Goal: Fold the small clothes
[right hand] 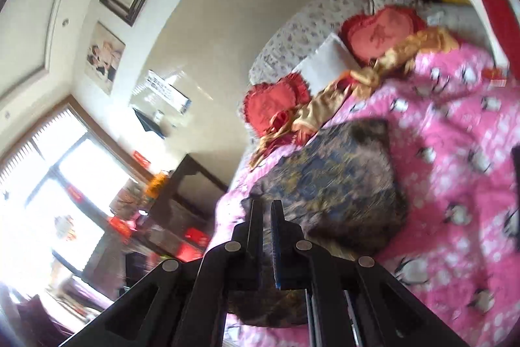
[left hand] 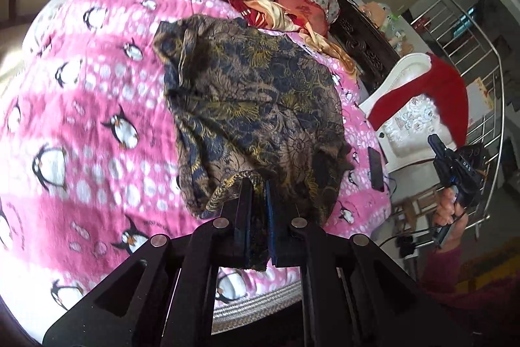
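While my left gripper (left hand: 258,184) clenched the near hem of the floral garment (left hand: 253,106) at lower centre on the bed (left hand: 81,106), my right gripper (right hand: 266,207) pinched its edge; it looked thin and limp, best held at corners.

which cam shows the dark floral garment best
The left wrist view: the dark floral garment lies spread and sharp on the pink penguin blanket, its near edge pinched in the left gripper. The right wrist view shows it blurred and partly hidden.
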A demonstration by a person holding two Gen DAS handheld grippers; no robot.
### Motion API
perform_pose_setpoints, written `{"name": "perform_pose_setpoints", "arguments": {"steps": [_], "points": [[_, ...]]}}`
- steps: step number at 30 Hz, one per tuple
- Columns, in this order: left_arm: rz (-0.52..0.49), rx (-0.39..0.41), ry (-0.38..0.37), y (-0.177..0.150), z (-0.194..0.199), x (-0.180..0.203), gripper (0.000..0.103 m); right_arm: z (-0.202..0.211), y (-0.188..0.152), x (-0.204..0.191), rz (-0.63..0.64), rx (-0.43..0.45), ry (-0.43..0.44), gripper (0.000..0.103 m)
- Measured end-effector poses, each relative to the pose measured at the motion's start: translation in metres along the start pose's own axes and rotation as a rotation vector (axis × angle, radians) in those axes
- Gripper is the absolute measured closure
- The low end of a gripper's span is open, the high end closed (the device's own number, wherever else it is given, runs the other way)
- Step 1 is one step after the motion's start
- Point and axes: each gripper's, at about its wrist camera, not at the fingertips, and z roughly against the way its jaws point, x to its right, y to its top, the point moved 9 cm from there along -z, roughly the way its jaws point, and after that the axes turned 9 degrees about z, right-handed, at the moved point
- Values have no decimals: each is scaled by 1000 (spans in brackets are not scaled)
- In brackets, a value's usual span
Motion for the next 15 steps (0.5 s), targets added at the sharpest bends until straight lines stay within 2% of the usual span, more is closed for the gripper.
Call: {"name": "perform_pose_setpoints", "arguments": {"steps": [2,4,6,7,8,9,12,15], "points": [[2,-12,-2,0,-5,1,96,-9,-4,6,64,-49,-113,99],[9,-23,10,-2,-13,-2,96,-24,-21,16,67,-136,-163,99],[36,-43,16,-7,-20,-10,96,-40,-46,31,49,-235,-197,94],[54,-51,21,-9,-23,-15,96,-49,-59,39,46,-276,-220,78],[69,-57,28,-12,-25,-20,96,-55,-71,47,47,-308,-245,54],[83,-62,38,-13,-27,-25,96,-62,-81,57,52,-334,-273,48],[107,-66,55,-18,-29,-32,96,-87,-107,74,141,-409,-317,47],[120,-70,66,-22,-29,-37,96,-108,-121,80,250,-484,-317,47]]}}
